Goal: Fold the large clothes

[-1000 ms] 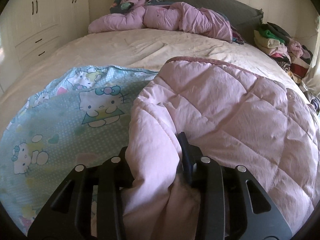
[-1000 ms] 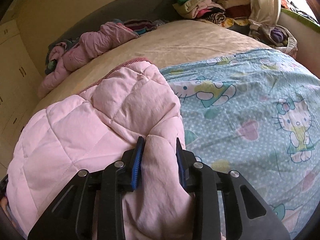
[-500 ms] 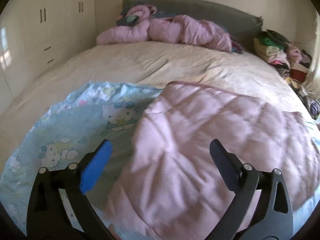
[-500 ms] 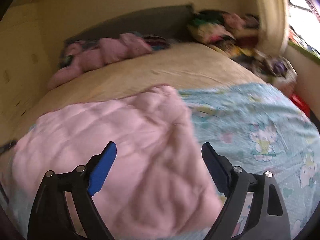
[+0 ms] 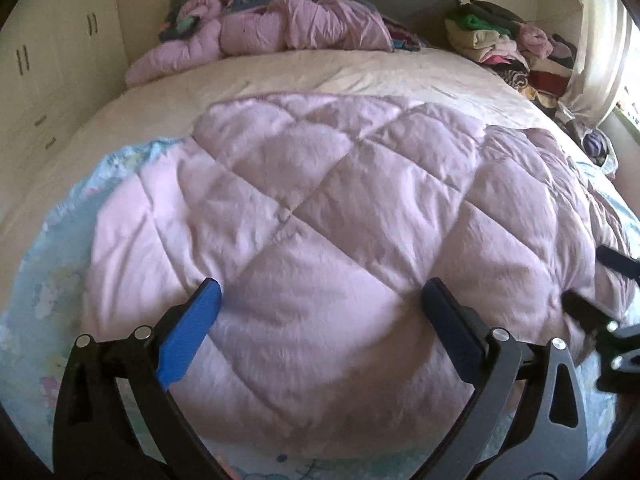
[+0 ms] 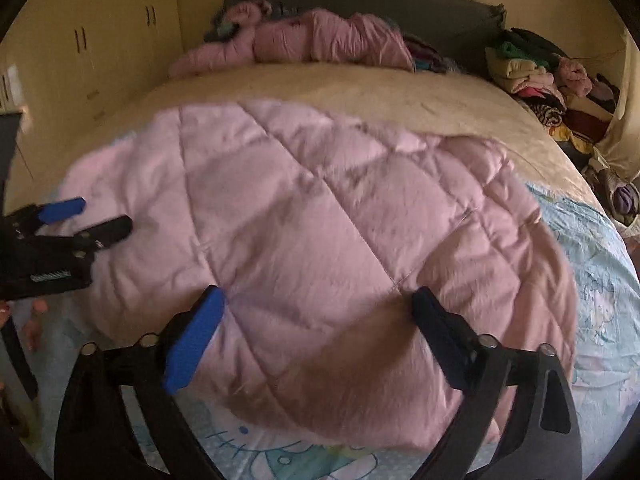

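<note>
A pink quilted comforter [image 5: 320,208] [image 6: 320,220] lies folded over on the bed, pink side up. Its light blue cartoon-print side [image 5: 44,280] [image 6: 600,280] shows around the edges. My left gripper [image 5: 320,288] hovers above the near edge of the quilt, its jaws still opening wide with nothing between them. My right gripper [image 6: 317,294] hangs over the same near edge, its jaws also opening and empty. Each wrist view catches the other gripper at its side: the right gripper [image 5: 592,284] and the left gripper [image 6: 106,213].
A crumpled pink padded garment [image 5: 280,28] lies against the grey headboard. A pile of folded clothes [image 5: 500,48] sits at the far right of the bed, beside a curtain [image 5: 592,60]. White wardrobe doors [image 5: 40,60] stand on the left. A beige sheet [image 5: 320,72] covers the bed's far half.
Both grippers were shut on bunched pink quilt. They let go, opened wide and drew back, and the quilt now lies spread flat over the blue side.
</note>
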